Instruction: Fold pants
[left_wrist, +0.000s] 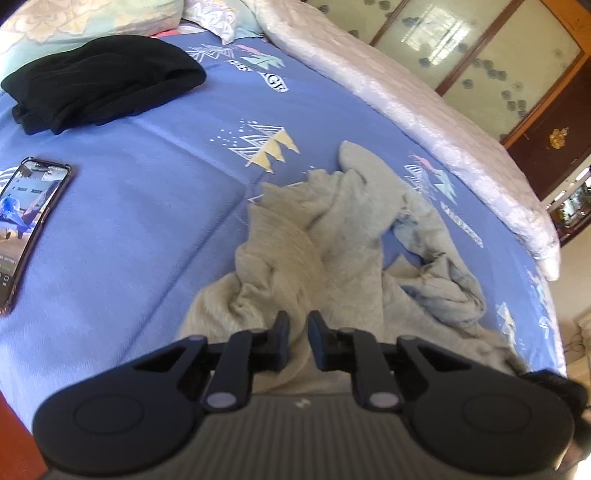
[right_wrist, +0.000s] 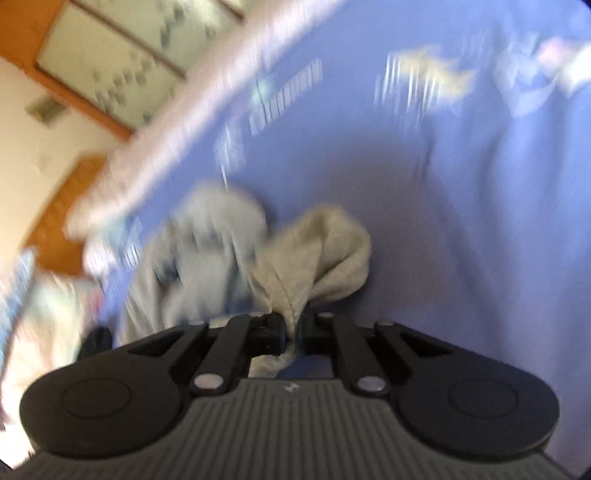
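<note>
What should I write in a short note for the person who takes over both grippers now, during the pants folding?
Right gripper: shut on a fold of the grey pants.
Left gripper: jaws nearly closed over the pants, a narrow gap showing; whether it grips cloth I cannot tell.
The pants lie crumpled on the blue bed sheet, near the front edge. A folded black garment and a phone lie aside on the left.
Done: no fold visible yet.
Left: spread the pants flat, then fold.

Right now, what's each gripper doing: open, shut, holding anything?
Left gripper: nearly shut on a fold of the grey pants.
Right gripper: shut on the pants' edge.
</note>
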